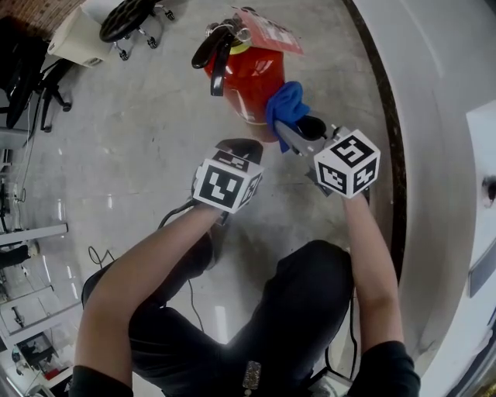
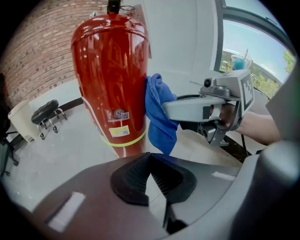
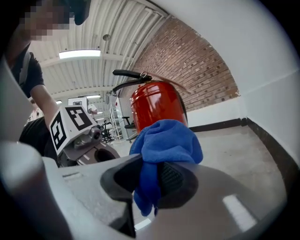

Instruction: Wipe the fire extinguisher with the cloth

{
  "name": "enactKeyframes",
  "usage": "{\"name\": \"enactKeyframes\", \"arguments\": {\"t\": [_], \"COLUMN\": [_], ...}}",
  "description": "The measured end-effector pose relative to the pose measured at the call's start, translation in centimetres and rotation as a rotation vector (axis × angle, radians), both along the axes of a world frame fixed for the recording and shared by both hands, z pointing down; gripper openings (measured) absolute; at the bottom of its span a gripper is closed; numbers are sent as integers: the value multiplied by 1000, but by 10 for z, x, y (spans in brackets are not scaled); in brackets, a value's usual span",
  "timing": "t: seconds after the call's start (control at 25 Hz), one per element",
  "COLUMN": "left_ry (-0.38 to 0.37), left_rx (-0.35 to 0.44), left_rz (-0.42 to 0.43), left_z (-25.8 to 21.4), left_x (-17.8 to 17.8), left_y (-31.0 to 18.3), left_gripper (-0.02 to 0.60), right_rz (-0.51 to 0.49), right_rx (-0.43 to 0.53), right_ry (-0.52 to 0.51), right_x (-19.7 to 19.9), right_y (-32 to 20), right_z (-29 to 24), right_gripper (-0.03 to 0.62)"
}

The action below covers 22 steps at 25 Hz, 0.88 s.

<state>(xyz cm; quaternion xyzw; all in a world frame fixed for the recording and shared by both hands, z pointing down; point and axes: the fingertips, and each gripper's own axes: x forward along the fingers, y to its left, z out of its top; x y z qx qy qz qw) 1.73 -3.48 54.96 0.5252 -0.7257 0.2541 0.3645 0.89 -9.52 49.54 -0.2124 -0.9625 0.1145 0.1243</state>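
A red fire extinguisher (image 1: 249, 81) with a black handle and a yellow band stands upright on the concrete floor; it also fills the left gripper view (image 2: 112, 75) and rises behind the cloth in the right gripper view (image 3: 157, 103). My right gripper (image 1: 291, 136) is shut on a bunched blue cloth (image 1: 287, 105), which presses against the extinguisher's right side (image 2: 159, 117) (image 3: 164, 145). My left gripper (image 1: 240, 147) is shut with nothing in it, low in front of the extinguisher's base (image 2: 152, 176).
A white curved wall (image 1: 434, 116) with a dark baseboard runs along the right. Rolling stools (image 1: 128, 19) and a brick wall lie behind. A black cable (image 1: 182, 233) trails on the floor by the person's knees.
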Motion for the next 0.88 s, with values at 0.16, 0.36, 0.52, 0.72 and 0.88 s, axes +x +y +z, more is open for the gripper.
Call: {"name": "enactKeyframes", "arguments": {"t": [0.16, 0.36, 0.52, 0.72, 0.88], "left_ry": [2, 9, 11, 20, 38], "left_rx": [-24, -31, -28, -21, -19], "left_rz": [-15, -37, -44, -43, -41], "left_z": [7, 11, 12, 17, 25], "left_x": [0, 1, -1, -5, -4], "left_y": [14, 25, 28, 28, 23], "left_gripper": [5, 5, 5, 5, 5], "right_rz": [-106, -166, -143, -6, 54], "right_rx": [38, 69, 62, 68, 143], "right_ry": [20, 65, 79, 91, 112], "right_x": [-4, -17, -16, -6, -18], "right_y": [39, 63, 56, 5, -42], "right_z": [15, 41, 51, 57, 58], "right_gripper": [84, 84, 84, 84, 84]}}
